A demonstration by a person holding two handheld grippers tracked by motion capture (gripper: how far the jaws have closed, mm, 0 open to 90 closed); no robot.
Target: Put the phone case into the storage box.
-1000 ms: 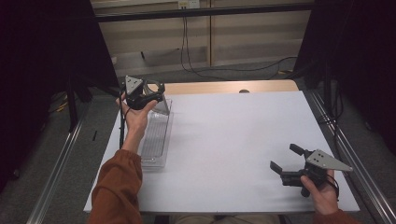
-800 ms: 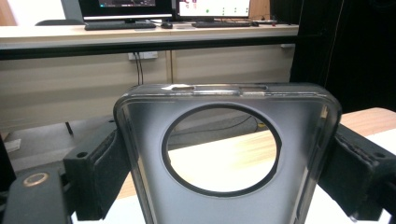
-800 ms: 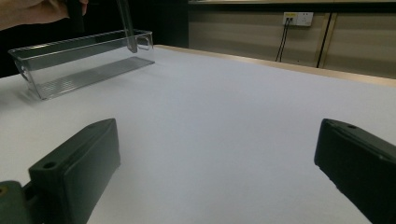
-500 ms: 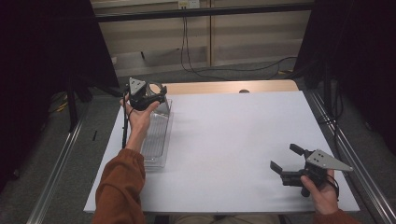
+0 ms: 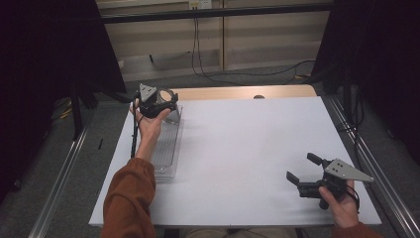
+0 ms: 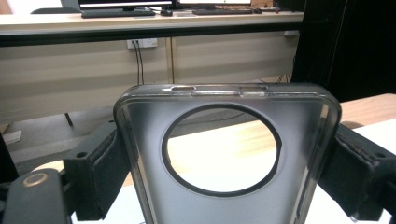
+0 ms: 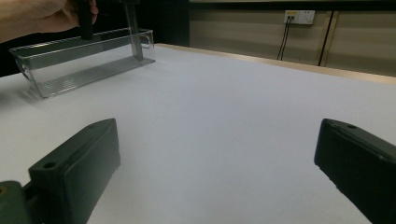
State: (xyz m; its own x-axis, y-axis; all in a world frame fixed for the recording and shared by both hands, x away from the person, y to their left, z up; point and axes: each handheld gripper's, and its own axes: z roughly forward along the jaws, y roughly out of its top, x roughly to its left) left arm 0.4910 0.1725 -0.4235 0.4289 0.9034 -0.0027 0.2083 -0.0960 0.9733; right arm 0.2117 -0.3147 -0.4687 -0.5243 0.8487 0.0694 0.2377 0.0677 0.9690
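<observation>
My left gripper (image 5: 157, 101) is raised over the far end of a clear plastic tray (image 5: 166, 148) at the table's left side. It is shut on a translucent grey phone case (image 5: 169, 95) with a large round camera hole. In the left gripper view the case (image 6: 224, 207) stands between the two black pads (image 6: 100, 172), which press its side edges, and my left gripper (image 6: 224, 172) faces the far wall. The case's lower end (image 7: 134, 39) reaches down into the tray (image 7: 84, 70). My right gripper (image 5: 302, 167) rests low near the front right corner, open, with nothing in it (image 7: 219, 172).
The white tabletop (image 5: 247, 148) stretches between the tray and the right gripper. A wooden strip (image 5: 247, 92) runs along the far edge. Metal rails (image 5: 369, 163) flank both sides, and cables hang on the back wall (image 5: 198, 44).
The left gripper has shifted slightly right and turned a little with the phone case still in it. The right gripper has stayed put.
</observation>
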